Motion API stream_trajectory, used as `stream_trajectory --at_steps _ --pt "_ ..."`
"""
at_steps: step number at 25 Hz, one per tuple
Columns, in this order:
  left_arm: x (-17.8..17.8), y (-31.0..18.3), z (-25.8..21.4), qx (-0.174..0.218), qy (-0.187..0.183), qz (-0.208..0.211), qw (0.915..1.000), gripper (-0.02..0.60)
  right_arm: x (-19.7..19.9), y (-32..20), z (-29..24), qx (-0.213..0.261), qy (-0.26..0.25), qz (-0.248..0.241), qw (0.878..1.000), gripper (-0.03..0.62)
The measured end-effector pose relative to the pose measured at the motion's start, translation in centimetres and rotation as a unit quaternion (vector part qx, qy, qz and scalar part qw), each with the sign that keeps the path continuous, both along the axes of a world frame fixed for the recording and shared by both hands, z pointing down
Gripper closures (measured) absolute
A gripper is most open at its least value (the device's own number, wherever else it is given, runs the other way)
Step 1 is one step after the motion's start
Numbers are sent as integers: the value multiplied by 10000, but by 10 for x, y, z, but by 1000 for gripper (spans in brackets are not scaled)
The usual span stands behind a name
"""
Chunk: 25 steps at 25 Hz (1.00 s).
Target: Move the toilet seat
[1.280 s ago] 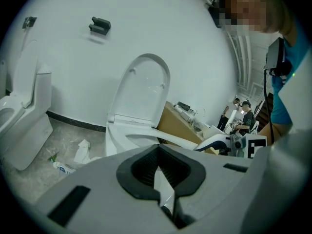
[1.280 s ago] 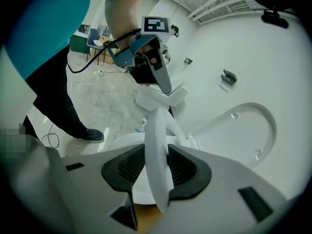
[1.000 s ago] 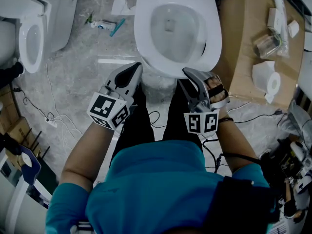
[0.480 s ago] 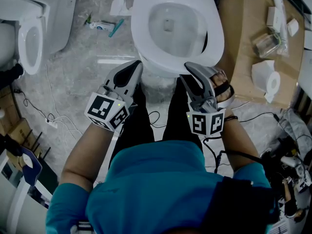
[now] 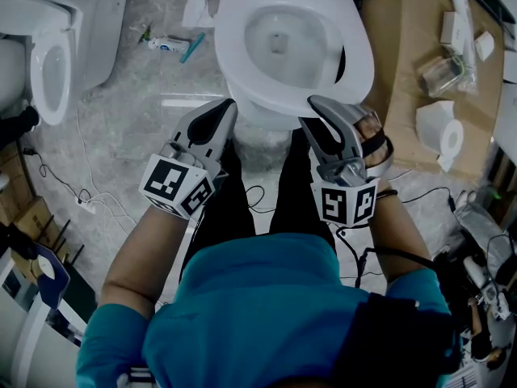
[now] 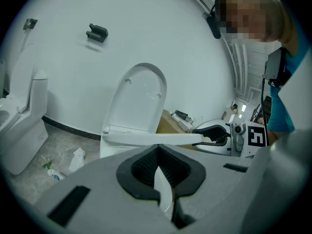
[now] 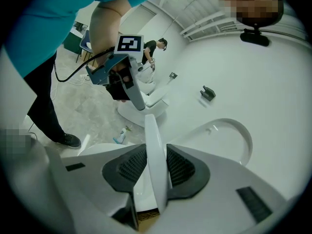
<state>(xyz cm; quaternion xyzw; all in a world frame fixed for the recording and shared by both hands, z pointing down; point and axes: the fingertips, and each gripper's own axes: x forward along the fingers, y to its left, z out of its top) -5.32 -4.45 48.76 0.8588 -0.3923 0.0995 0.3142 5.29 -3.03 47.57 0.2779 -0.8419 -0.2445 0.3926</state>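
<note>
Nearest in head view: person's teal shirt [image 5: 258, 314], both forearms held out front. The L gripper [image 5: 228, 105] sits just off the front-L edge of the bowl [image 5: 283, 43]. Its claw is closed, tips meeting, nothing btw them. In L gripper view only a white sliver shows thru the gap behind the pads.

The R gripper [image 5: 313, 102], carried in the R hand [image 5: 367, 140], is clamped on the toilet seat [image 5: 357, 55] at the seat's front-R edge. In R gripper view the pads [image 7: 180, 168] press both faces of the thin white seat, which runs away btw them.

The seat ring lies over the bowl, w/ a dark gap showing under its R edge. From L gripper view it runs approx level in front of the lid [image 6: 139, 99], which stands upright.

Farther out, on the floor L of the toilet: cables [image 5: 77, 191], then a tube [image 5: 170, 42], then crumpled paper [image 5: 198, 2] nearer the back. A second toilet [image 5: 48, 63] stands by the floor's far-L edge.

R of the toilet lies brown cardboard [image 5: 400, 47]. A toilet roll [image 5: 444, 132] sits at its near edge and a clear cup [image 5: 443, 75] toward its R edge.

Behind the lid is a white wall w/ a dark hook [image 6: 96, 33].
</note>
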Motion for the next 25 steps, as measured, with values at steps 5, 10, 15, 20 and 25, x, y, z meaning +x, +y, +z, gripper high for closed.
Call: stream_trajectory --at_steps 5,10,15,20,25 --pt "2 -1 -4 39 34 -5 10000 578 1 -11 -12 130 -74 22 9999 471" --pt "3 -2 -9 95 60 12 9999 578 1 -22 -23 276 -118 14 9995 474" --pt "3 -4 -13 153 98 8 9998 578 3 -32 -30 397 -148 42 9991 474" --pt "1 -5 -16 185 125 -29 9997 578 4 -42 -38 516 -160 67 9985 477" --pt "0 -8 -20 250 109 5 9996 578 5 -52 -45 617 -184 109 9979 479"
